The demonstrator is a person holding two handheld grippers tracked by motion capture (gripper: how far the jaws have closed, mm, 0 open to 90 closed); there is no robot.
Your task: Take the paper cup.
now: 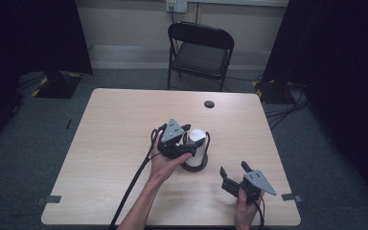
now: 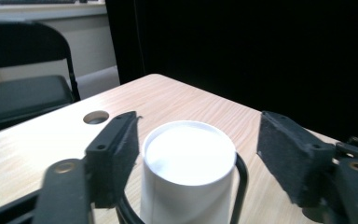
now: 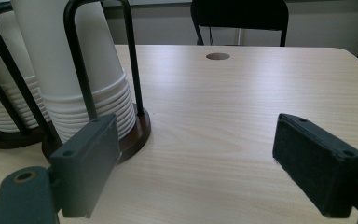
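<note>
1. High view: a pale wooden table (image 1: 110,143) with a small round hole (image 1: 209,104) near its far edge. Beyond it stands a black folding chair (image 1: 200,50).
2. Near the middle of the table, an upside-down stack of white paper cups (image 1: 196,143) stands in a black wire holder on a round dark base (image 1: 194,165).
3. The person's left hand (image 1: 165,163) holds the left claw (image 1: 188,140) against the left side of the cup stack, at its top.
4. Left gripper view: the top cup (image 2: 189,172) sits between the two black jaws. The left pad (image 2: 121,149) lies right against the cup's side; whether it presses I cannot tell. The right pad (image 2: 293,158) stands clear of the cup, with one black wire of the holder (image 2: 242,182) rising in the gap. The claw is not yet clenched on the cup.
5. The right hand (image 1: 245,208) holds the right claw (image 1: 234,170) low near the front right part of the table, apart from the cups.
6. Right gripper view: the right claw's jaws are spread wide with bare table between them, released. The cup stack and its holder stand to the left, with a second stack (image 3: 4,93) behind.
</note>
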